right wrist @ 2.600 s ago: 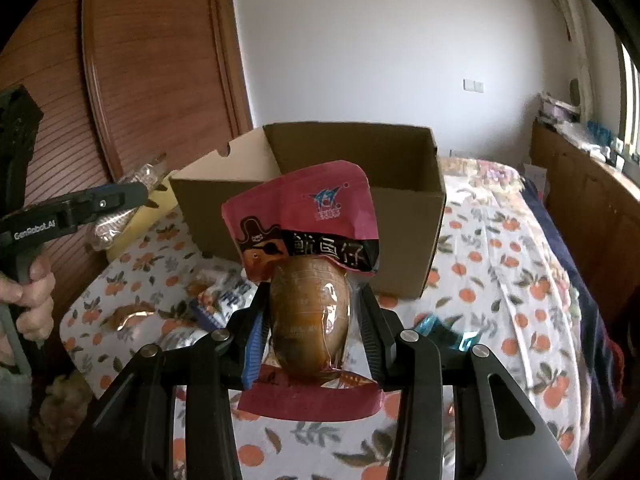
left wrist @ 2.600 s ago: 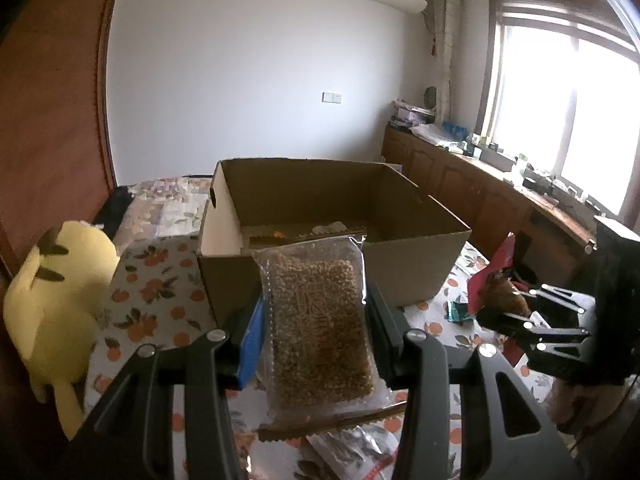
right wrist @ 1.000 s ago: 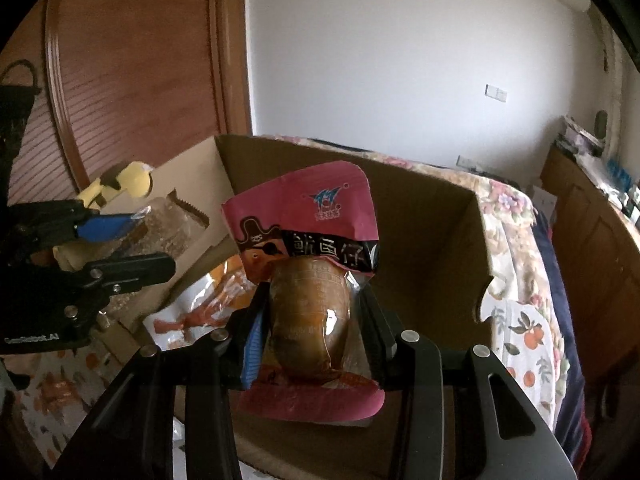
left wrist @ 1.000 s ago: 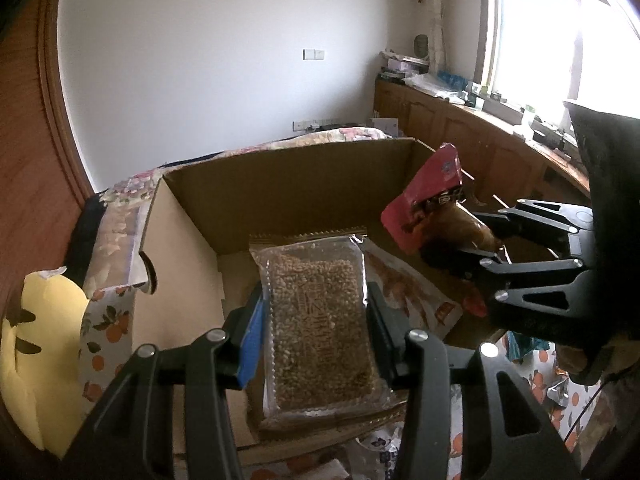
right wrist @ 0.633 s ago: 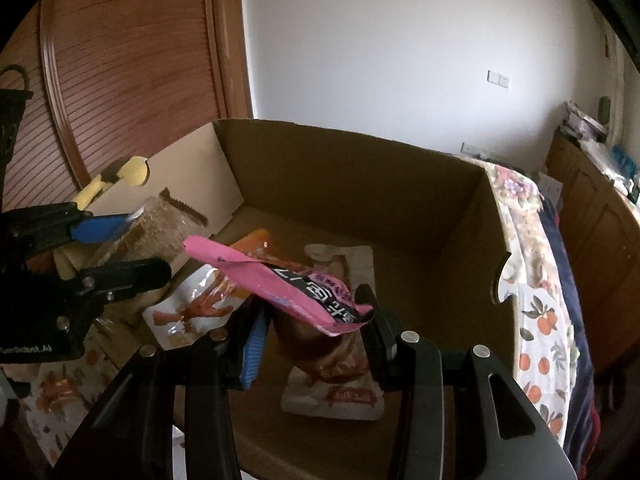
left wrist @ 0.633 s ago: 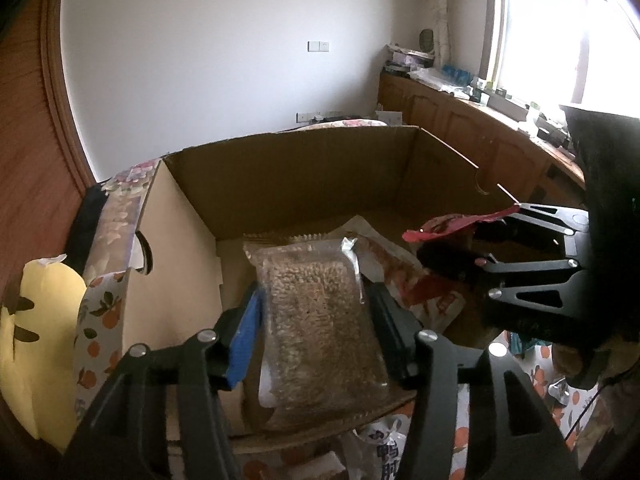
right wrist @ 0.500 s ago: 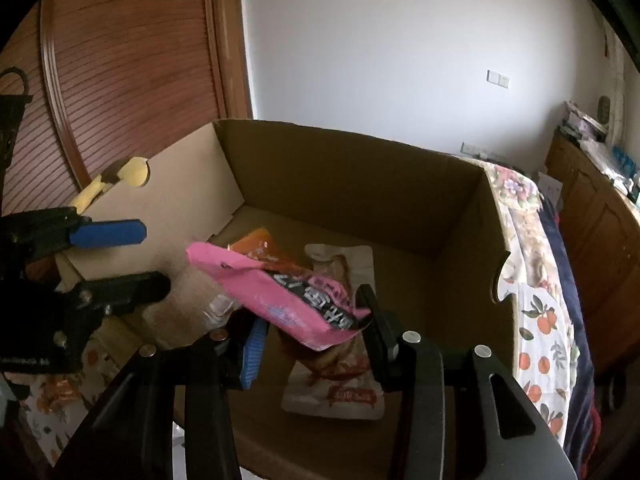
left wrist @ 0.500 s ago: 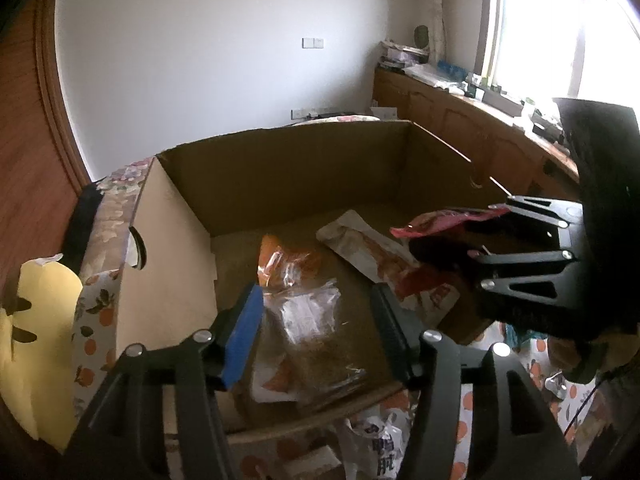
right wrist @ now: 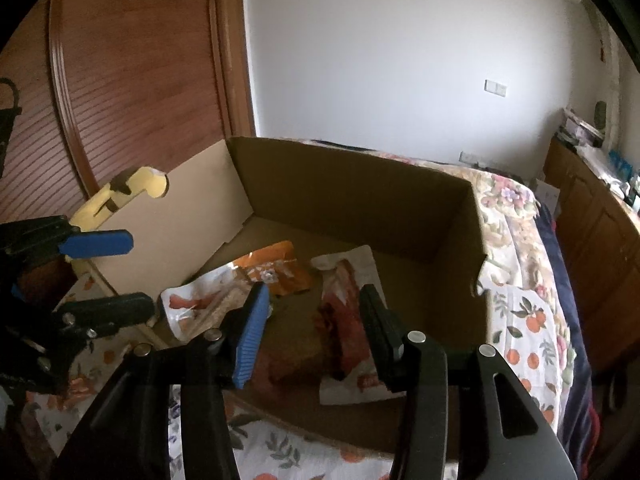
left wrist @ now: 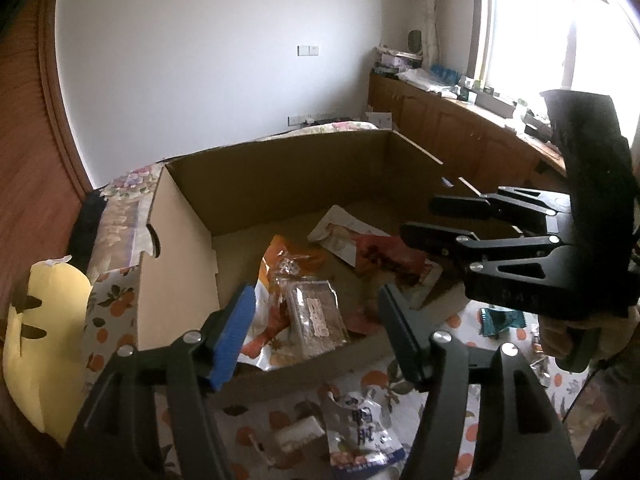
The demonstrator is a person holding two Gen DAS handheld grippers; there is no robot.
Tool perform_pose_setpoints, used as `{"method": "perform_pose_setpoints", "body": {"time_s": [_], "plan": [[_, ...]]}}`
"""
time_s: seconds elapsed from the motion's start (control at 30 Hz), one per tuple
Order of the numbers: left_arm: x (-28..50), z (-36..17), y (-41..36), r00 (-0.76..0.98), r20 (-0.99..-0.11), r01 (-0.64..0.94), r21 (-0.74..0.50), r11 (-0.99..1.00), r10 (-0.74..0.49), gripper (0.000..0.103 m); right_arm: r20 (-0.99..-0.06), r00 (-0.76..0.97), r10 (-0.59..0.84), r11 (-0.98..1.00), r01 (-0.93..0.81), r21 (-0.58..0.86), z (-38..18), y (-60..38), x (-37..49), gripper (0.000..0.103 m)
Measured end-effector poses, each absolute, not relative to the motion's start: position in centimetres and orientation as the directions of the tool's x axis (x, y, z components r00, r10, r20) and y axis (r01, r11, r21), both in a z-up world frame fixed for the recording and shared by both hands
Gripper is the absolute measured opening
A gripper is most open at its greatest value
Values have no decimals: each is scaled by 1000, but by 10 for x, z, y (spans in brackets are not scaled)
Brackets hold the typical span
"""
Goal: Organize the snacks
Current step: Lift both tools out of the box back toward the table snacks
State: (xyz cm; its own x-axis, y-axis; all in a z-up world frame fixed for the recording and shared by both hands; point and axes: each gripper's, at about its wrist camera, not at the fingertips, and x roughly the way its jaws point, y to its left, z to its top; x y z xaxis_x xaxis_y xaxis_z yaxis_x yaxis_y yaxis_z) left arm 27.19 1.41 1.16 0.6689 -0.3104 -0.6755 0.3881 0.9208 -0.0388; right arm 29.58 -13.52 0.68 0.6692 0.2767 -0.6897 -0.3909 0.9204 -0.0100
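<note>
With both grippers' jaws opening on nothing, left gripper (left wrist: 316,328) and right gripper (right wrist: 312,324) at lower centre, we lift straight out of the cardboard box (left wrist: 280,184), leaving the dropped packets (left wrist: 316,316) undisturbed.

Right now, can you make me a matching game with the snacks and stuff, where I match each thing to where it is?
Things:
1. grain pack
2. blue-white packet
3. yellow plush
4. orange bag

Places:
A. outside the box, on its left
B. on the tablecloth in front of the box
C. in the box, near its front wall
D. on the box floor, further back

Pairs: 1-C, 2-B, 3-A, 4-D
</note>
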Motion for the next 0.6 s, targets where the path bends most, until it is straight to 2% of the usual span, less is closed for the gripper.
{"method": "perform_pose_setpoints", "body": {"time_s": [0.43,0.6], "plan": [[213,34,9,699,-654,431,64,900,-289,67,-679,687,261,932,-361,-8,21,-171,231,54],[189,33,18,692,-642,445,18,895,-331,67,-679,691,246,944,-331,5,16,-194,195,58]]}}
